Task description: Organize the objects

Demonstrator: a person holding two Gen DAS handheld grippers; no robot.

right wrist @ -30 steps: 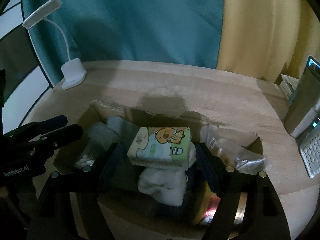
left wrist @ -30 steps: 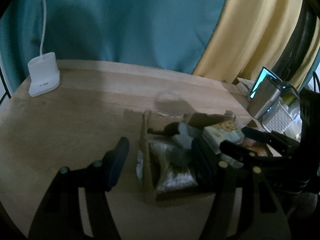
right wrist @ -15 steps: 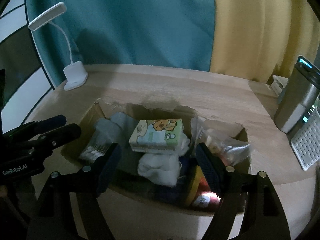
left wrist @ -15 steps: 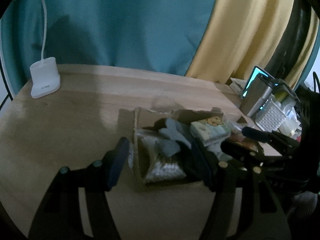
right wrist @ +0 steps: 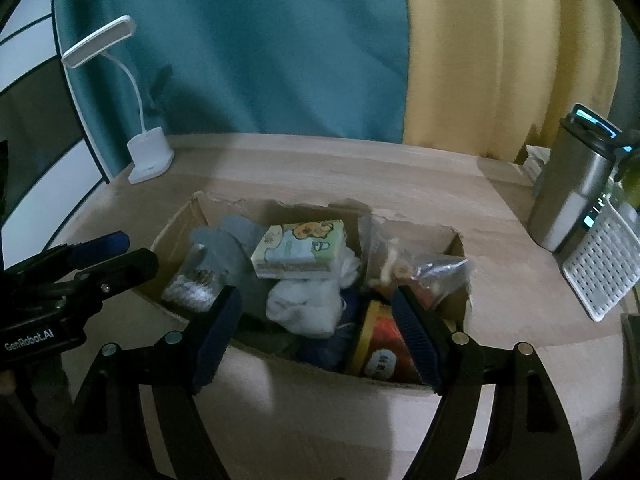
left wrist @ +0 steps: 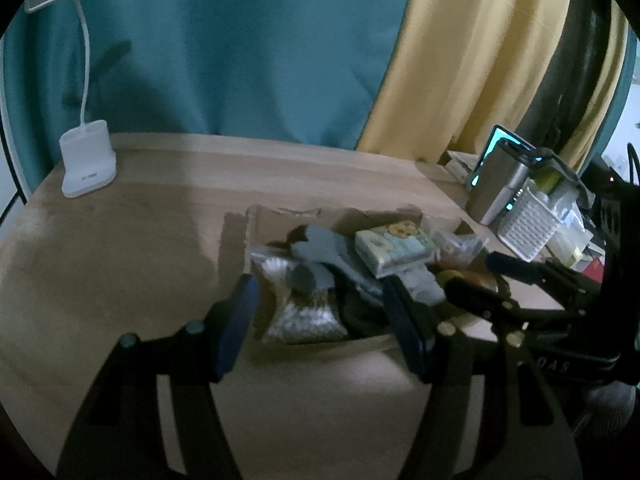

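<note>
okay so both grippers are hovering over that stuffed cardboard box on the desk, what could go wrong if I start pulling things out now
1. The cartoon tissue pack sits on top of the white wad; pulling anything from underneath could tip it out.
2. The cardboard box has torn edges, so a tug might drag or rip it.
3. The clear bag leans at the box's right end and could snag the right gripper, which is open and empty.

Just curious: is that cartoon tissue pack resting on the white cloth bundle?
Touching. The right wrist view shows the tissue pack lying directly on the white cloth bundle.
</note>
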